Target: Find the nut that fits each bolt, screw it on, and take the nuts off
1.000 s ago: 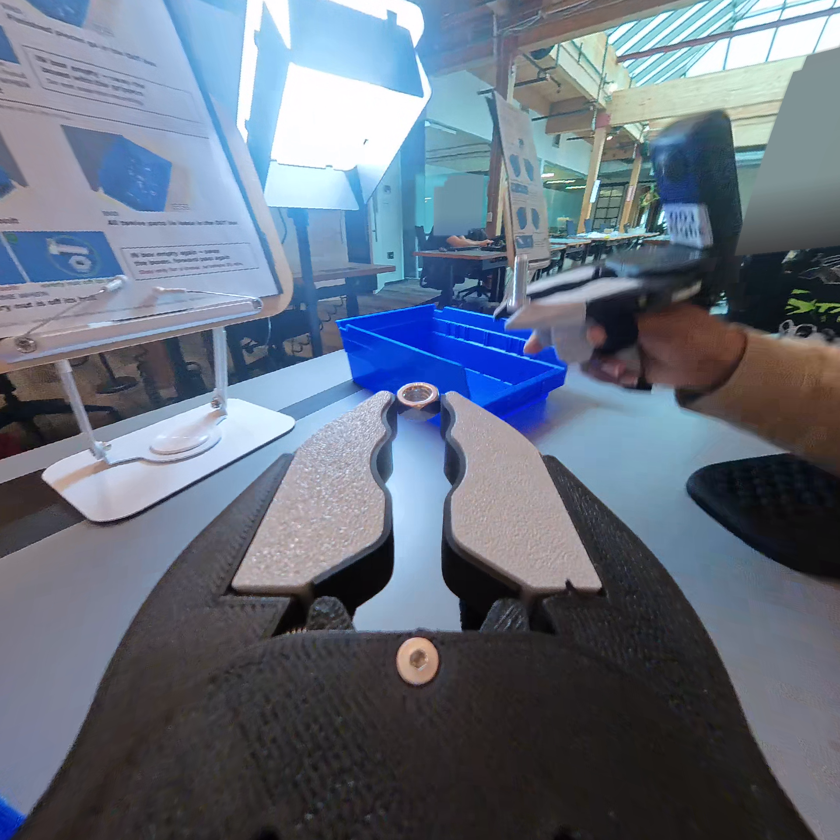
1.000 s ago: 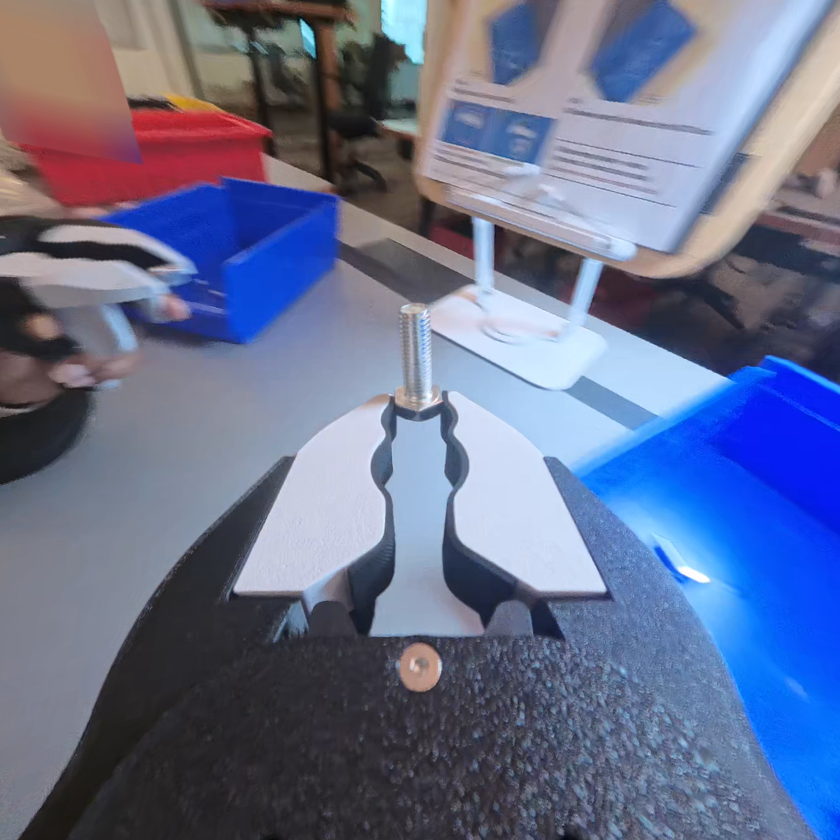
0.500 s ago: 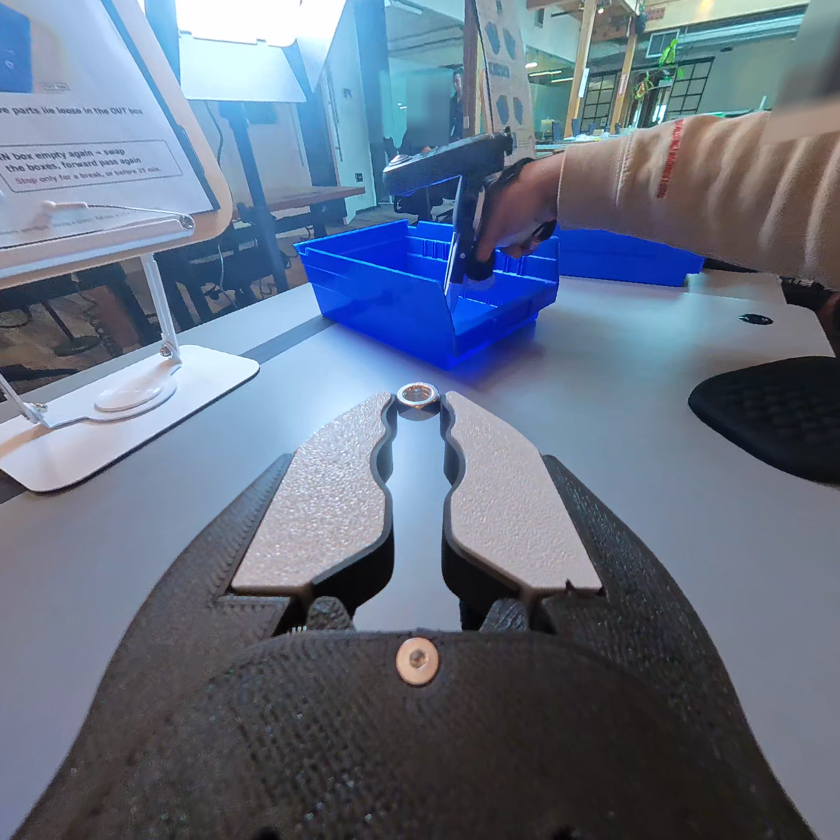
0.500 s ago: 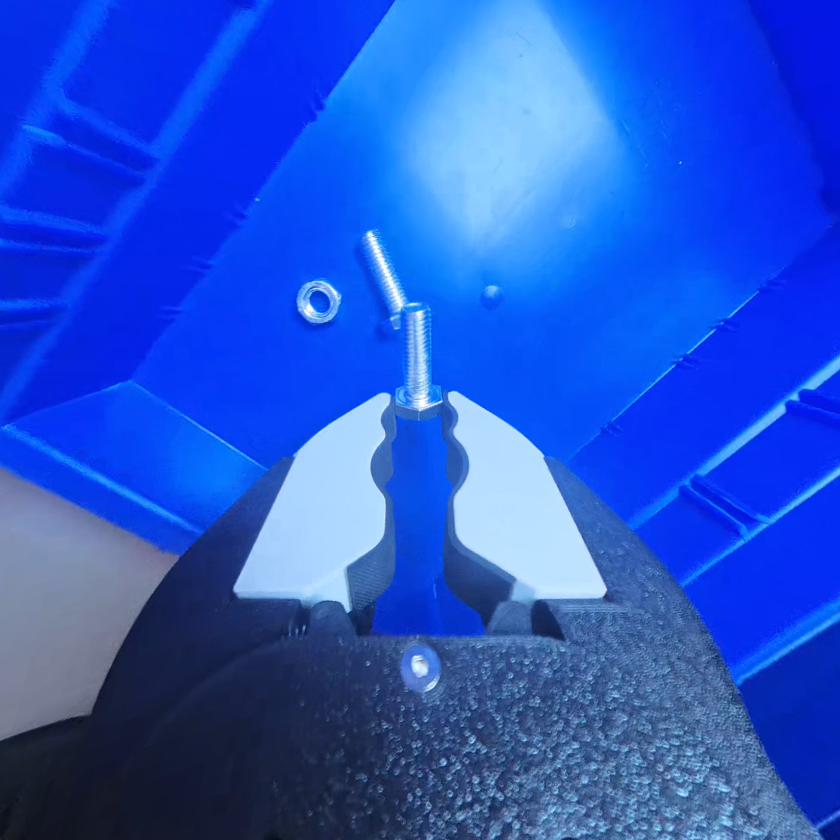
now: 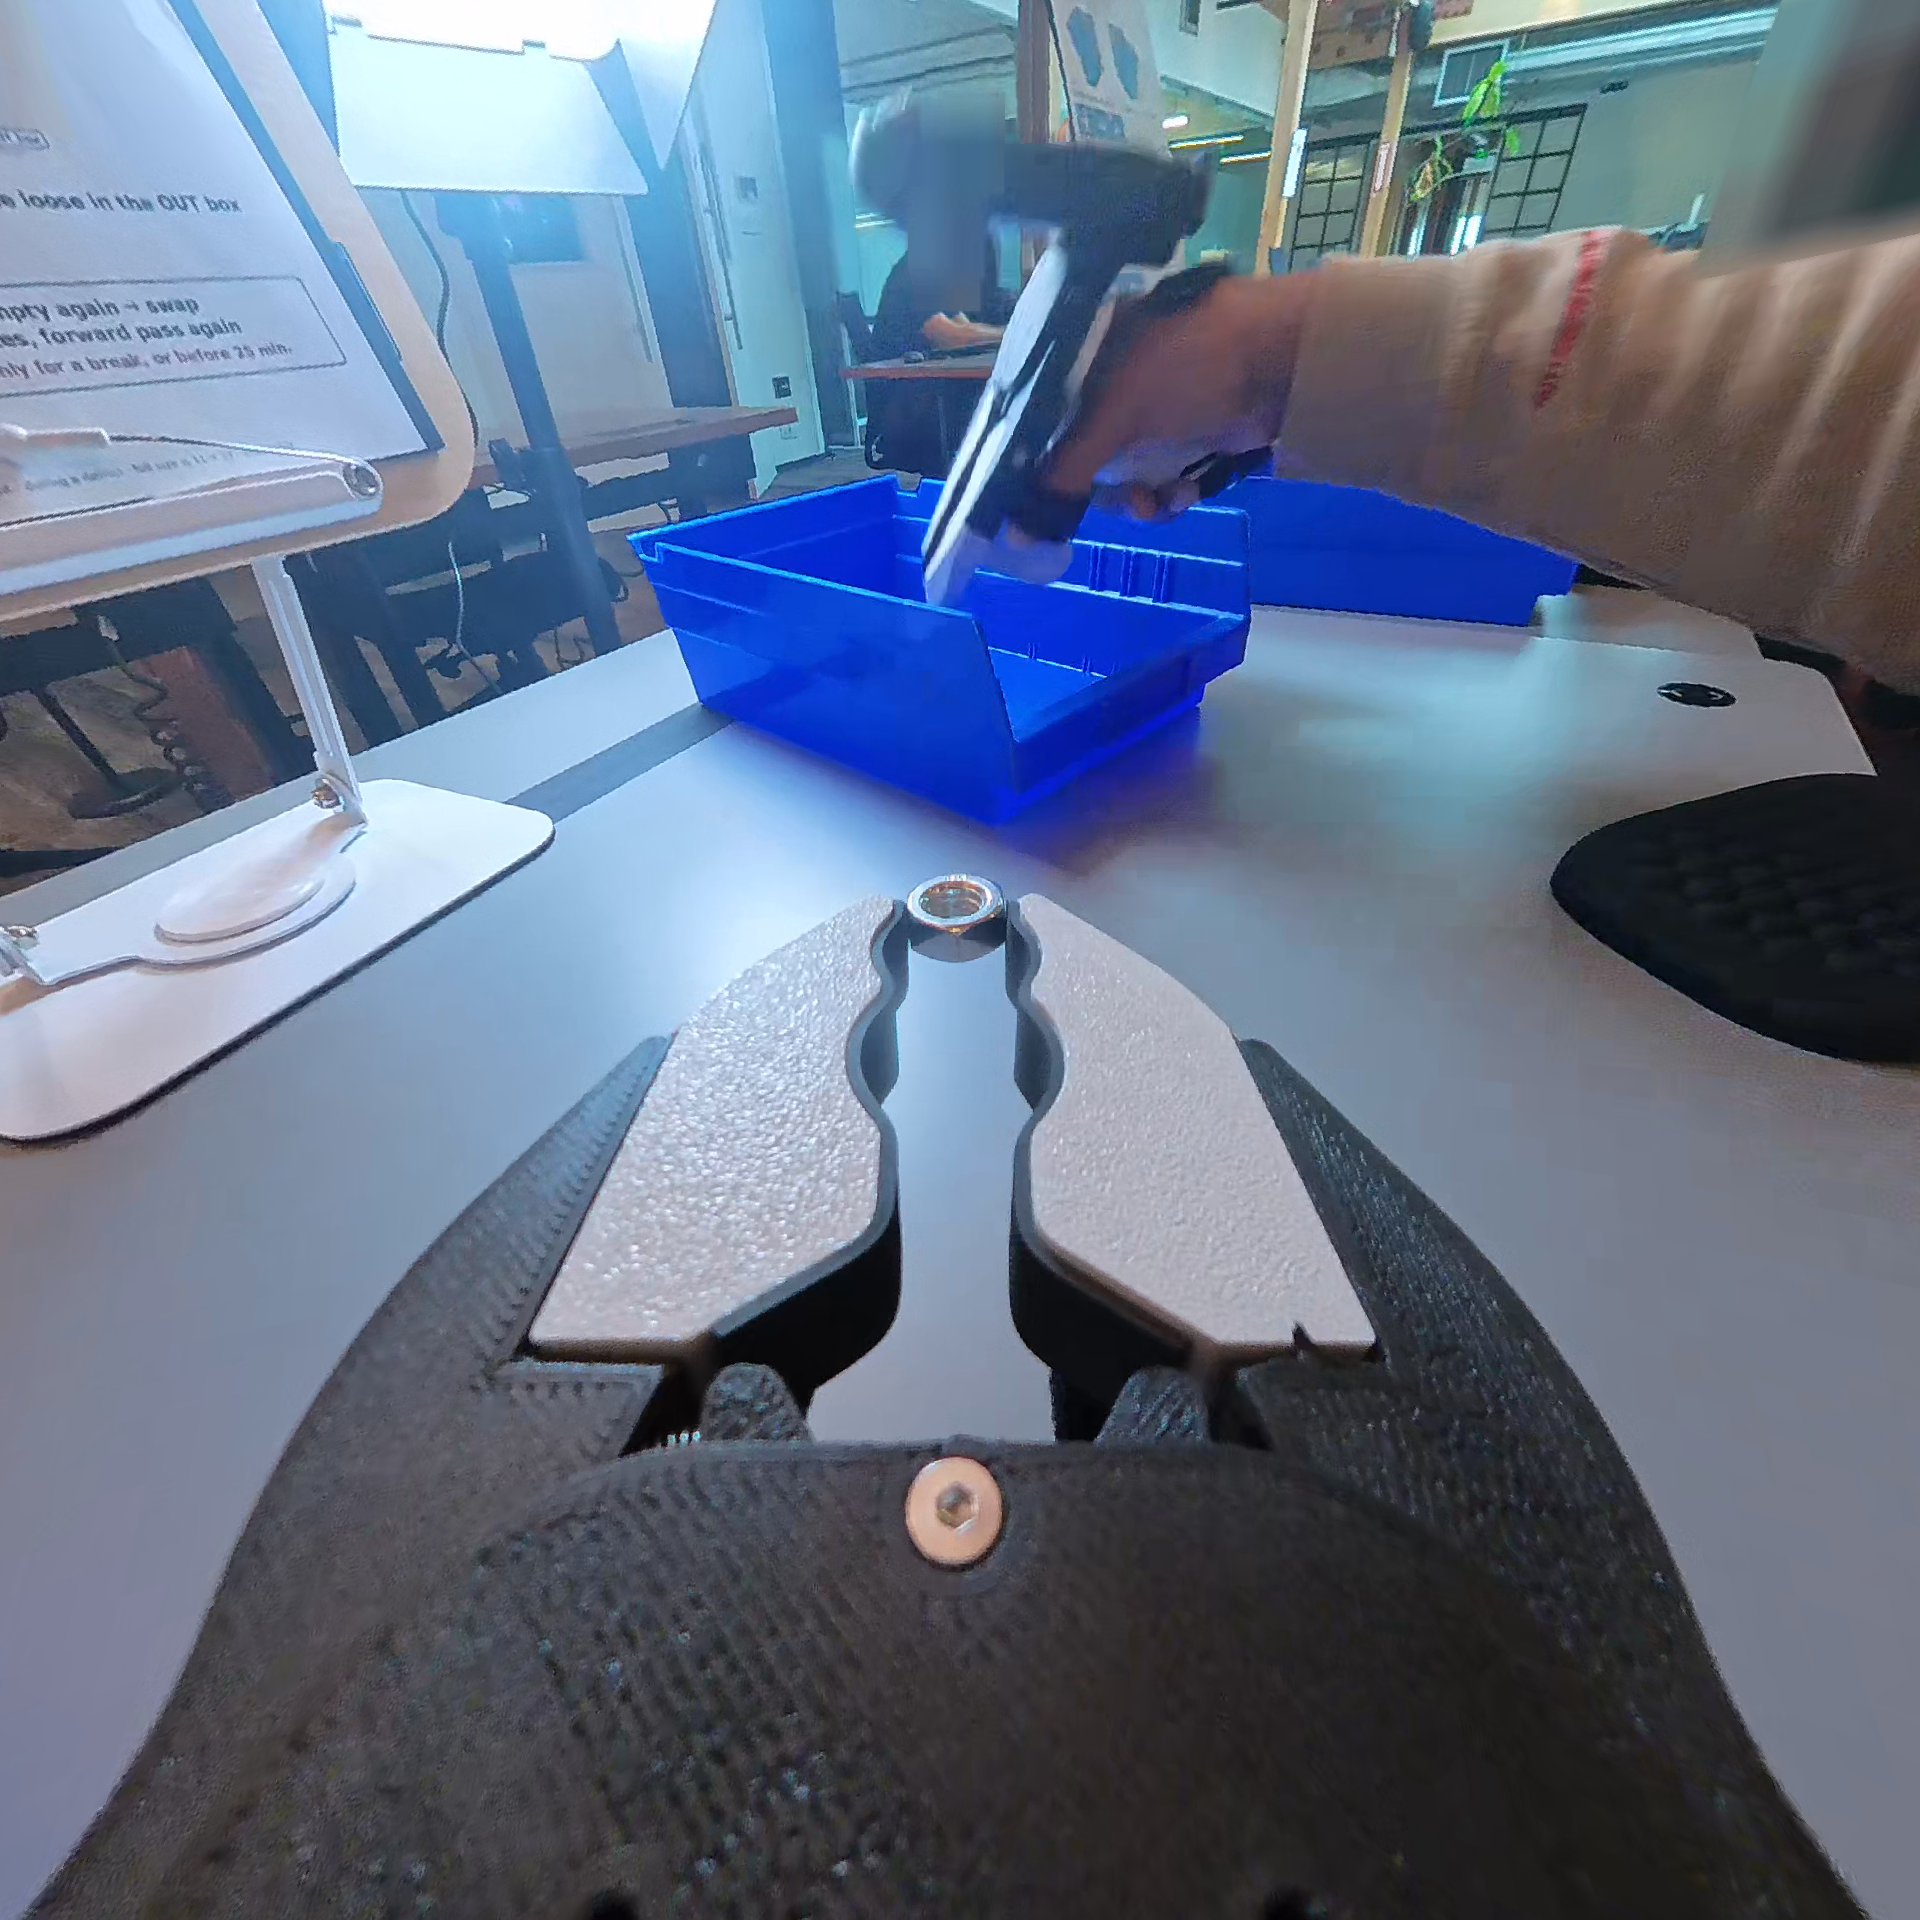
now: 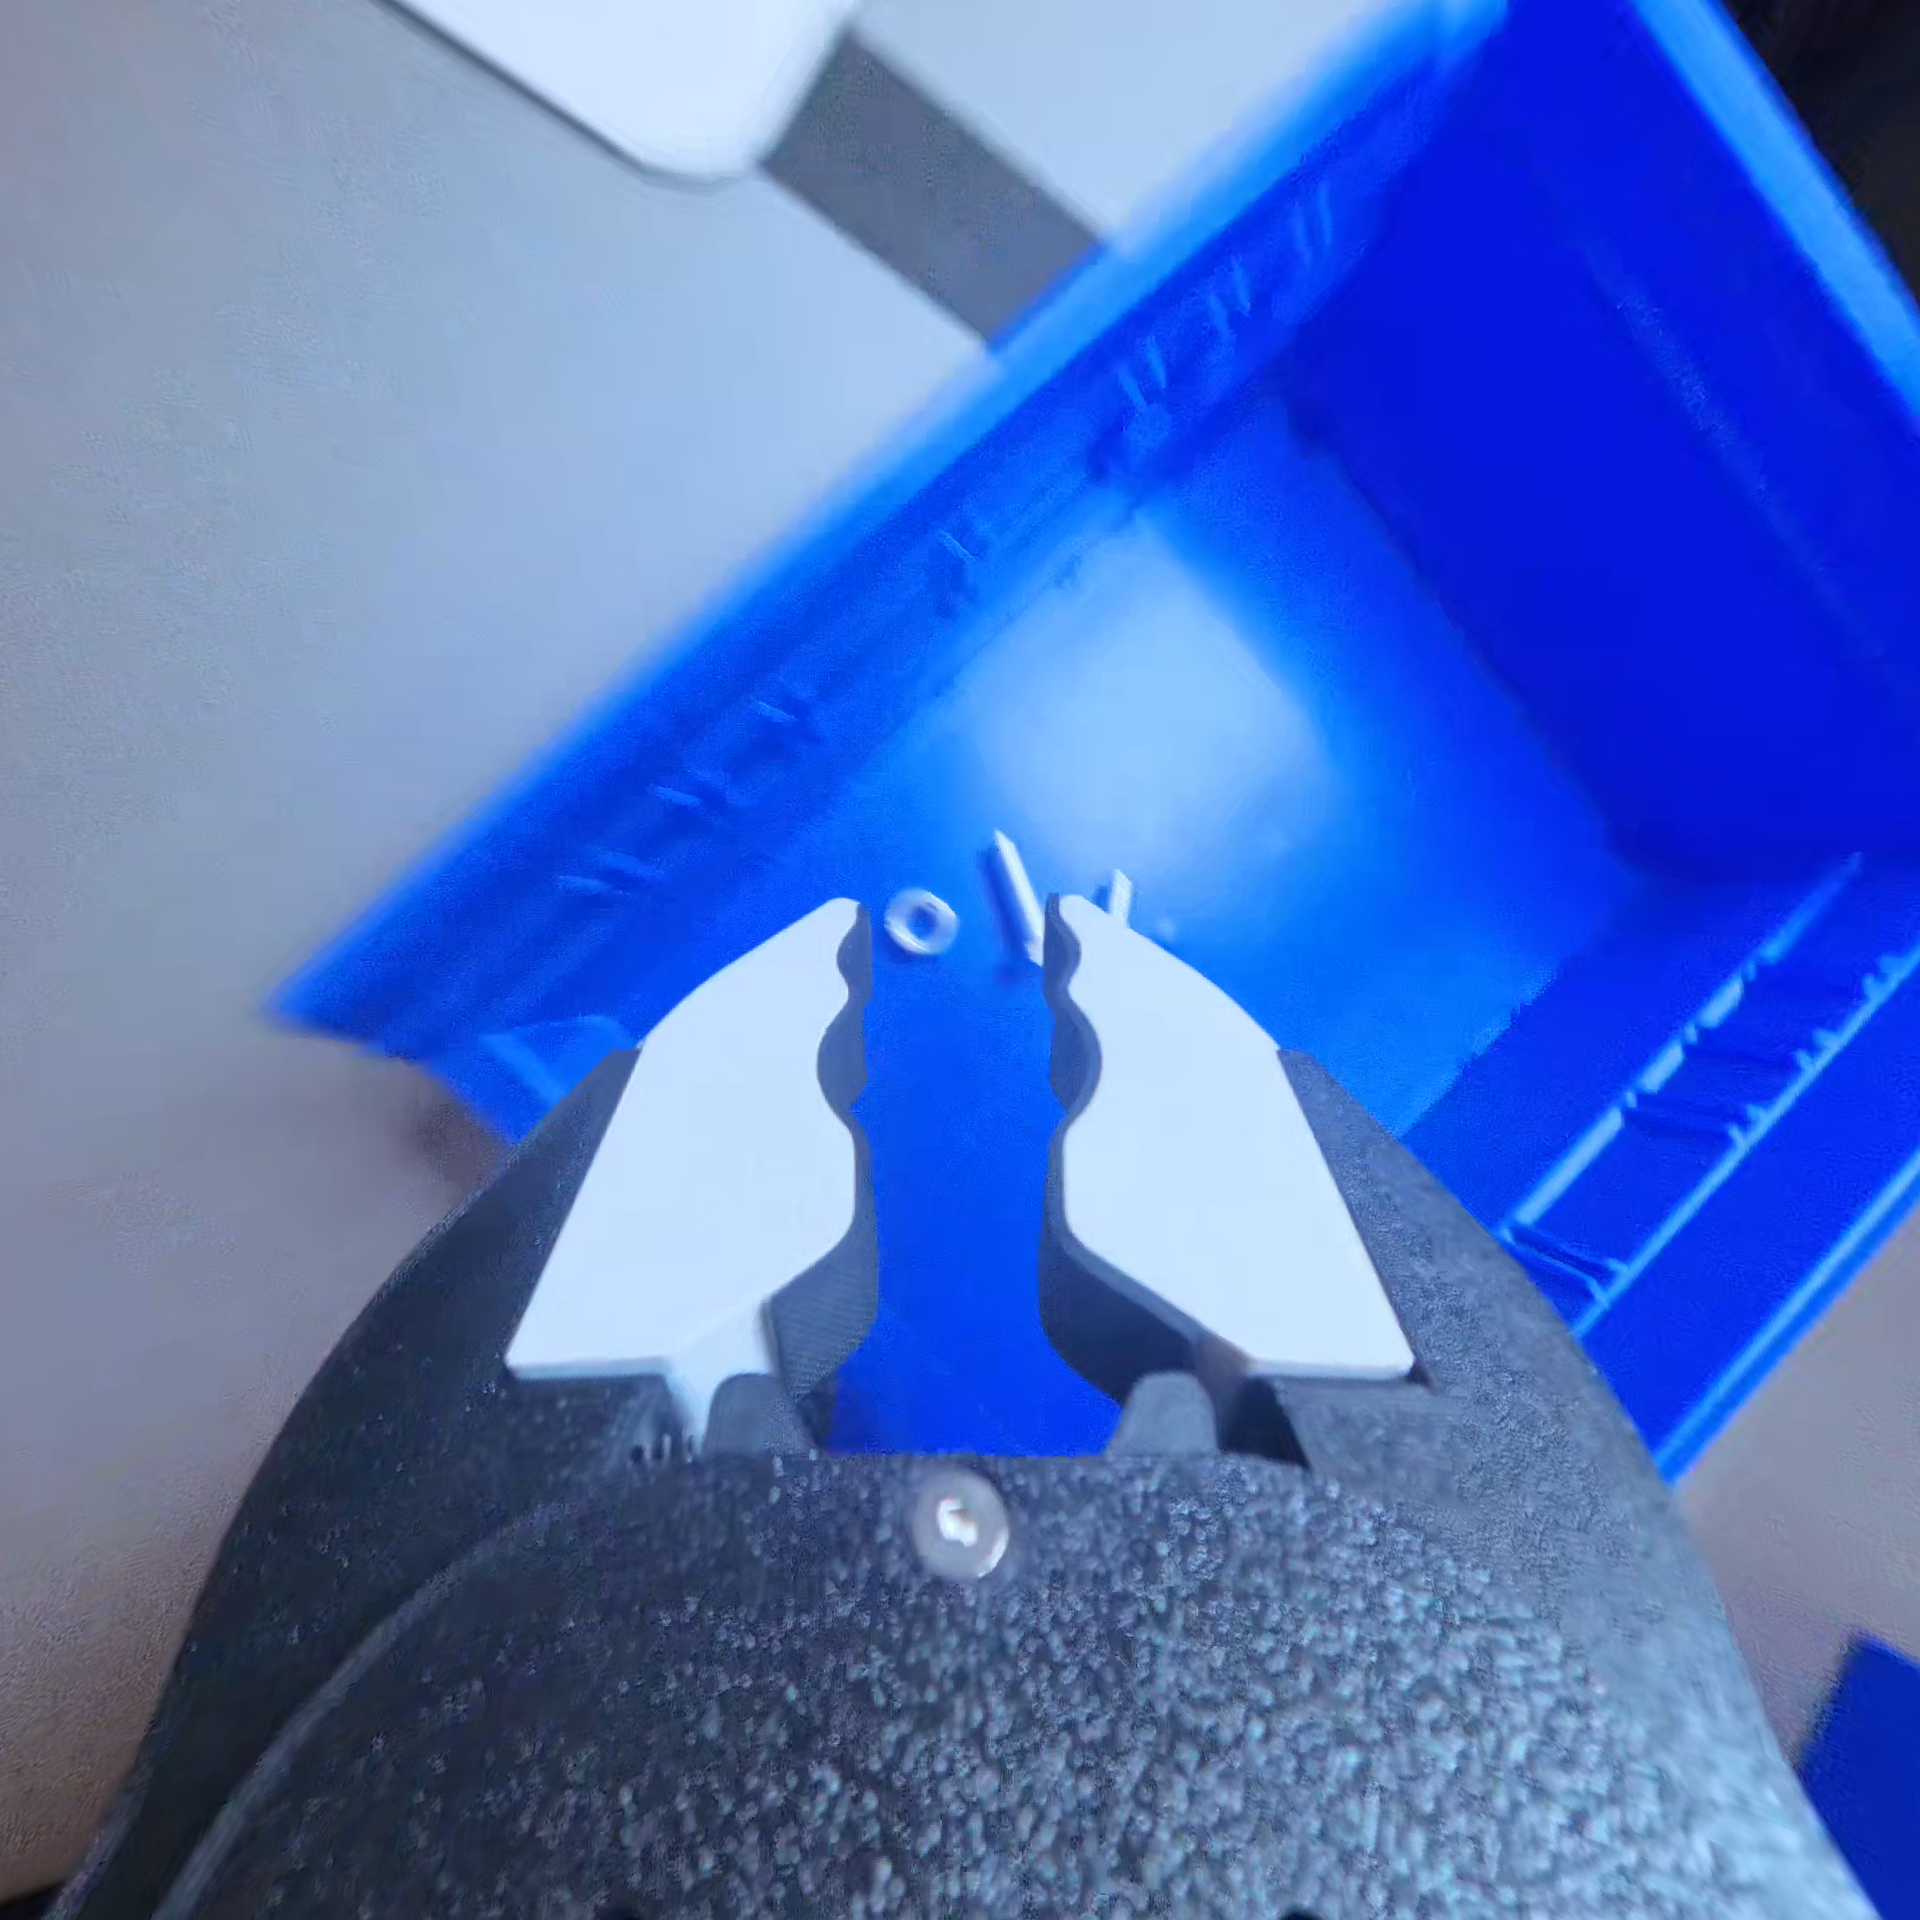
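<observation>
Left gripper (image 5: 956, 925): pale, grainy finger plates with wavy inner edges, set in a black ribbed body. A shiny steel hex nut (image 5: 955, 912) is clamped between the fingertips, bore facing up, held above the smooth grey table (image 5: 1351, 935).

At 12 o'clock beyond the nut, a glossy blue plastic bin (image 5: 883, 665) with ribbed walls is seen on the table. At 9 o'clock, a white flat-footed stand (image 5: 260, 883) carrying a printed sheet. At 3 o'clock, a black dimpled pad (image 5: 1766, 904).

Right gripper (image 6: 954, 925): same build, fingers parted, nothing held between them. In the left wrist view it is seen blurred at 12 o'clock, tilted down into the bin (image 5: 997, 499), gripped by a hand (image 5: 1174, 405) in a beige sleeve.

Bin contents, right wrist view: on the smooth blue floor (image 6: 1299, 831), a small ring-shaped nut (image 6: 918, 923) at 12 o'clock off the fingertips, a threaded bolt (image 6: 1013, 896) just beside it, and a second bolt (image 6: 1118, 891) partly hidden behind the right finger. All three are blurred.
</observation>
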The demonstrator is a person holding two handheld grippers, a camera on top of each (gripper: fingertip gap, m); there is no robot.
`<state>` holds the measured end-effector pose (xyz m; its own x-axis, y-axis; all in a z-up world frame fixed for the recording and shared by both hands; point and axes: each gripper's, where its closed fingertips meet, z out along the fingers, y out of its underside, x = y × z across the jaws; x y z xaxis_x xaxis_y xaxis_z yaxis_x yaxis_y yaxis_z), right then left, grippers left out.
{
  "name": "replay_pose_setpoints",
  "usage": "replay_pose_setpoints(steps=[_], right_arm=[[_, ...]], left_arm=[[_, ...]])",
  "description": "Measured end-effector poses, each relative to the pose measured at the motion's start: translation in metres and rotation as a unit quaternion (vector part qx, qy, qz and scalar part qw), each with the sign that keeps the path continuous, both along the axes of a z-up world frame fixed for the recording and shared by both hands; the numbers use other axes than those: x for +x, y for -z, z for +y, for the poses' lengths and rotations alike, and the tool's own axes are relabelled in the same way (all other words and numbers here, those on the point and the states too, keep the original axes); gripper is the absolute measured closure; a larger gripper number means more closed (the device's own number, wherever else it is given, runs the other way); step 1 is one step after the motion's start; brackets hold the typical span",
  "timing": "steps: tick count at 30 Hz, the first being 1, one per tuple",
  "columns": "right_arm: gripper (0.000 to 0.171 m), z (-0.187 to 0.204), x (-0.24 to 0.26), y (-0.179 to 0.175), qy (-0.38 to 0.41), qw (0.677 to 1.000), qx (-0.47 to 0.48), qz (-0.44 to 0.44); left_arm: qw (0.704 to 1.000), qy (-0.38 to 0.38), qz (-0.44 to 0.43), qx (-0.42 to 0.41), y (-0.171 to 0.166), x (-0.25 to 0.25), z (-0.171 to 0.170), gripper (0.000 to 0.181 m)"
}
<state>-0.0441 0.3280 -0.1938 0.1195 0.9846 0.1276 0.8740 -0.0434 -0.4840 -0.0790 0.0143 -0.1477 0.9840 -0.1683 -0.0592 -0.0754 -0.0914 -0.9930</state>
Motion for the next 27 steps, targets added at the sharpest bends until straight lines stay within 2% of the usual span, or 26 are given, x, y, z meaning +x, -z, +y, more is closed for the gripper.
replay_pose_setpoints(steps=[3, 5, 8, 10, 13, 16, 19, 23, 25, 27], right_arm=[[0.139, -0.108, -0.015, -0.075, -0.115, 0.974, -0.046, 0.188], [0.138, -0.188, -0.01, -0.1, -0.182, 0.947, -0.096, 0.246], [0.137, -0.274, -0.007, -0.094, -0.235, 0.93, -0.111, 0.26], [0.133, -0.31, -0.01, -0.078, -0.239, 0.929, -0.148, 0.24], [0.131, -0.32, -0.02, -0.054, -0.223, 0.939, -0.155, 0.209], [0.136, -0.328, -0.024, -0.044, -0.219, 0.941, -0.169, 0.197], [0.152, -0.326, -0.027, -0.042, -0.211, 0.945, -0.153, 0.199], [0.152, -0.321, -0.027, -0.045, -0.228, 0.945, -0.135, 0.191], [0.152, -0.292, -0.028, -0.064, -0.221, 0.949, -0.104, 0.199], [0.152, -0.228, -0.028, -0.086, -0.181, 0.964, -0.077, 0.181]], left_arm=[[0.999, -0.004, 0.032, -0.003, 0.001, 0.005, 0.001, 0.163], [0.998, -0.014, 0.062, -0.012, 0.004, 0.009, 0.002, 0.163], [0.988, -0.048, 0.142, -0.021, 0.007, 0.014, 0.005, 0.163], [0.976, -0.076, 0.2, -0.024, 0.007, 0.016, 0.005, 0.164], [0.965, -0.107, 0.236, -0.029, 0.006, 0.016, 0.004, 0.164], [0.956, -0.126, 0.265, -0.026, 0.002, 0.014, 0.002, 0.164], [0.953, -0.133, 0.272, -0.029, 0.001, 0.013, 0.001, 0.164], [0.956, -0.127, 0.264, -0.024, 0.0, 0.014, 0.001, 0.162], [0.967, -0.121, 0.225, -0.023, -0.003, 0.011, 0.0, 0.153], [0.977, -0.117, 0.177, -0.013, -0.013, 0.002, -0.004, 0.154]])
